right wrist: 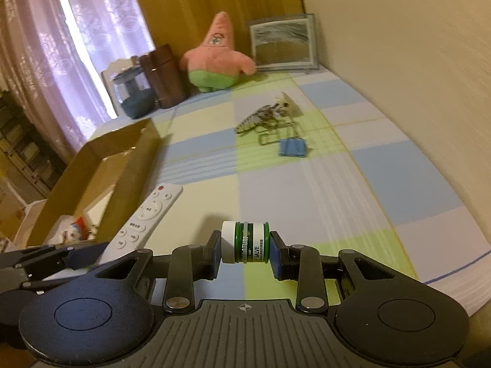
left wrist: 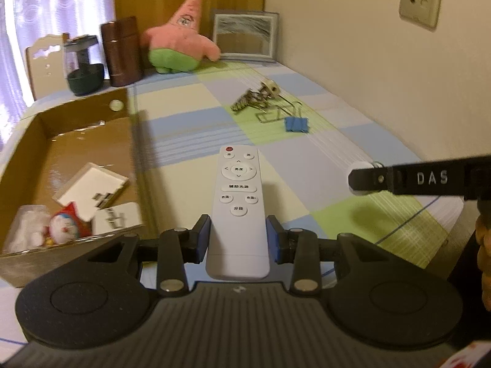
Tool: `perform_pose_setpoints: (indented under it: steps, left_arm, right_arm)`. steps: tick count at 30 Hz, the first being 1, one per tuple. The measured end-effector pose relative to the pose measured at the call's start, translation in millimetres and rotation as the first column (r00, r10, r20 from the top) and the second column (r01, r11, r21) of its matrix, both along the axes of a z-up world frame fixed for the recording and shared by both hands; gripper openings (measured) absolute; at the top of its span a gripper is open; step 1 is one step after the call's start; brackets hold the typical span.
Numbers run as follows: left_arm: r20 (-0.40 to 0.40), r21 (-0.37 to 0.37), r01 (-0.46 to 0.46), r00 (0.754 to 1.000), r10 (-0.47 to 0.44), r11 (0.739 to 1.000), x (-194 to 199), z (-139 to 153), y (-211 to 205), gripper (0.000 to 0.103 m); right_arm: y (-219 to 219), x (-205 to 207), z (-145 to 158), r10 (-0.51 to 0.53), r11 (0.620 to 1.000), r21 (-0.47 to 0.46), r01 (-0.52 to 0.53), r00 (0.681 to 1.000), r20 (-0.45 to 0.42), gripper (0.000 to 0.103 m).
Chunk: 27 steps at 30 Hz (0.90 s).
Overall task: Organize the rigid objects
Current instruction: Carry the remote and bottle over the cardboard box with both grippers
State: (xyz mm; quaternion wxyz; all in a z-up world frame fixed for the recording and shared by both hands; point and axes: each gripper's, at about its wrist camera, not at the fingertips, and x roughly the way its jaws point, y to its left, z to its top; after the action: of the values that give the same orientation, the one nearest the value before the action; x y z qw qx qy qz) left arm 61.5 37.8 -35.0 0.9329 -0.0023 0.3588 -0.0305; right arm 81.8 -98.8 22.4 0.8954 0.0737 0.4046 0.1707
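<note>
Remote (left wrist: 237,196) clamped lengthwise in my left gripper (left wrist: 238,239) jaws, salve jar (right wrist: 245,242) pinched end-to-end in my right gripper (right wrist: 245,256), both lifted over the counter (left wrist: 190,141) so I can drop them in the cardboard box (left wrist: 92,116) at 10 o'clock.

White remote (left wrist: 238,211) with a red button at its far end; small jar (right wrist: 245,242) banded green and white, white lid; blue binder clip (left wrist: 296,124); brown cardboard box (left wrist: 89,141); pink plush (left wrist: 181,38) with green shorts; counter cloth (left wrist: 307,165) checked pale blue, green, cream.
</note>
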Motion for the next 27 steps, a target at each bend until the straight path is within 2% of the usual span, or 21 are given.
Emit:
perform_pose_setpoints:
  steps: [12,27]
  left_arm:
    - [0.044,0.001,-0.136,0.99,0.135,0.991,-36,33,52,0.033]
    - [0.061,0.0,-0.242,0.969,0.241,0.97,-65,50,109,0.033]
  right_arm:
    - [63,-20,12,0.143,0.99,-0.005,-0.143,0.989,0.035,0.028]
    - [130,-28,18,0.269,0.963,-0.036,-0.267,0.961,0.068,0.028]
